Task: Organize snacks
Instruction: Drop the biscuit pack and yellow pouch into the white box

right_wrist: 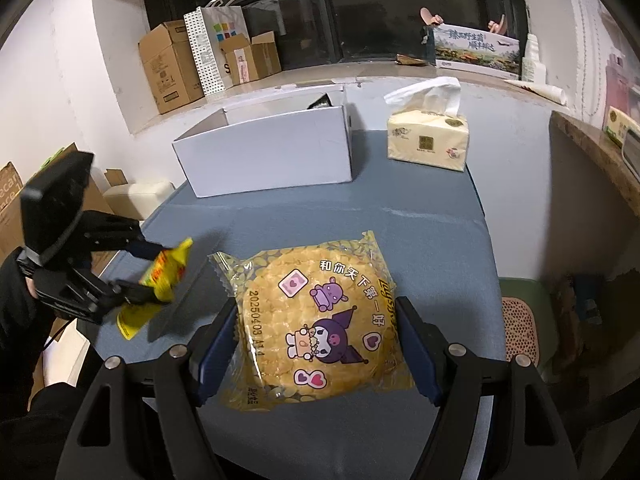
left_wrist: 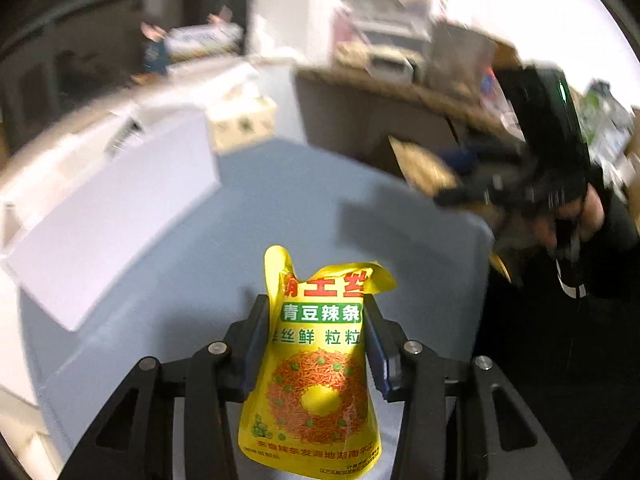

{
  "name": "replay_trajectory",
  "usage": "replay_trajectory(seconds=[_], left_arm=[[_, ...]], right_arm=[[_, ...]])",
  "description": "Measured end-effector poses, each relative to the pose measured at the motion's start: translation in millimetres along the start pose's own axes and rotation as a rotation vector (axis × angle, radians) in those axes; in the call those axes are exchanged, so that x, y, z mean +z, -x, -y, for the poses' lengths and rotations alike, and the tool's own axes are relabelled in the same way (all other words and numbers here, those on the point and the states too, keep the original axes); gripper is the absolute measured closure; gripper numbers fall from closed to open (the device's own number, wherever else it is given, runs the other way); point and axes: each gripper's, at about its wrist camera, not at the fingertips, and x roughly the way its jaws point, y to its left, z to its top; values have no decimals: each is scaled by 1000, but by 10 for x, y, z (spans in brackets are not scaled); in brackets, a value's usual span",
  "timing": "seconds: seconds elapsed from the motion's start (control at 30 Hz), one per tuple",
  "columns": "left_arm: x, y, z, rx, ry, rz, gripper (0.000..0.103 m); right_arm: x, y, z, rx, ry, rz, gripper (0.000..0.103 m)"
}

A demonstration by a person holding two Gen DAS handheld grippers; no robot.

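The yellow snack pouch (left_wrist: 316, 364) sits upright between the pads of the left gripper (left_wrist: 316, 344), pinched at its waist so the film creases inward on both sides; its crumpled top edge pokes up past the fingertips and its wider bottom hangs back toward the camera. The jaws stand partly closed, pressing on the pouch from either side. In the right wrist view the same pouch (right_wrist: 160, 280) shows clamped in the left gripper (right_wrist: 140, 272), lifted clear of the blue table (right_wrist: 420, 232) and off to the left of the right jaws.

The round cake packet (right_wrist: 320, 324), clear film printed with purple cartoon figures, lies flat between the fingers of the right gripper (right_wrist: 316, 344). Those jaws stand wide, and both blue pads meet the packet's side edges; whether it rests on the table or is raised just off it I cannot tell.

Ahead of the right jaws and slightly left stands an open white box (right_wrist: 264, 148), well apart from the packet. Ahead and to the right is a tissue pack (right_wrist: 428, 136) with a sheet pulled up from its top. In the left wrist view the white box (left_wrist: 116, 208) lies ahead-left of the jaws, blurred, and the right gripper (left_wrist: 500, 196) appears far to the right, held by a gloved hand (left_wrist: 576, 220).
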Motion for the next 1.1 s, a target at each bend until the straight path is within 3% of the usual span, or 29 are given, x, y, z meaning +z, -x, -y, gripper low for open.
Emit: replay_trajectory(seconds=[0.2,0.4,0.53,0.67,0.83,0.9,0.97,1.0,1.03,1.1], left_arm=[[293,461,-352,132,249,203,55],[830,684,-1001,276,406,302,55],[1145,696,-1462,322,439,324,55],[1400,403,-1914,349,462,277,55],[1526,173,-2216,389,453,232,54],[1554,111,-2338,419,465,226,46],[1549,86,-2423,424,485,228,21],[1538,92,-2447,424,489,231,15],[1530,90,-2474,431,492,224,0],[1512,102,-2501,455,492,215,0]], right_arm=[[295,-42,-69,27,-15,55,24],[1000,-176,-152,46,-34,148,24],[1618,-441,-154,69,-62,195,24],[2152,-883,-147,83,-86,163,24],[2585,-1339,-160,49,-52,133,24],[2695,-1463,-128,40,-51,122,24],[2747,-1538,-79,40,-62,117,23],[2770,-1590,-52,69,-69,110,20],[2782,-1632,-47,87,-71,98,12],[2776,-1701,-60,62,-57,81,0]])
